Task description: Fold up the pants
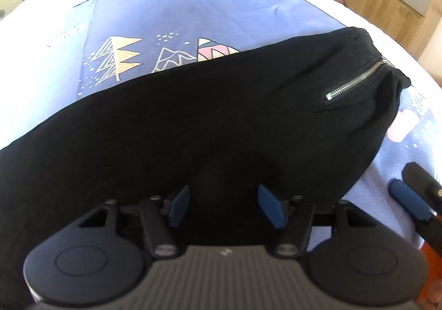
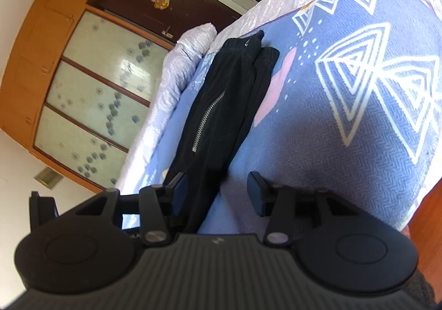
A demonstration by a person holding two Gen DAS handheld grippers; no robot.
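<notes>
Across the bed (image 1: pixel 171 14) lie the pants (image 1: pixel 193 122), a long black band that runs from near left to far right in my left view, waistband end to the right. Underneath is a blue bedspread (image 2: pixel 317 144) with a woven herringbone texture and printed white triangles and trees, flat and fairly taut, so I judge the cloth will slide over it without much drag.

As for the pants: soft knit, matte, thick enough to hold a rounded fold edge, light, limp. They look already doubled leg on leg. I judge they will sag between two grips, so I would take them at the near edge with both tongs well apart and pinch both layers together, staying off the metal zip (image 1: pixel 356 80), the only hard and slippery part. The ribbed waistband (image 2: pixel 237 43) is bunched and gives a firmer bite.

My left tongs (image 1: pixel 223 206) hang over the mid leg, blue pads (image 1: pixel 272 205) apart, nothing pinched. My right tongs (image 2: pixel 218 193) stand apart too, straddling the near edge of the pants, pads not pressing.
</notes>
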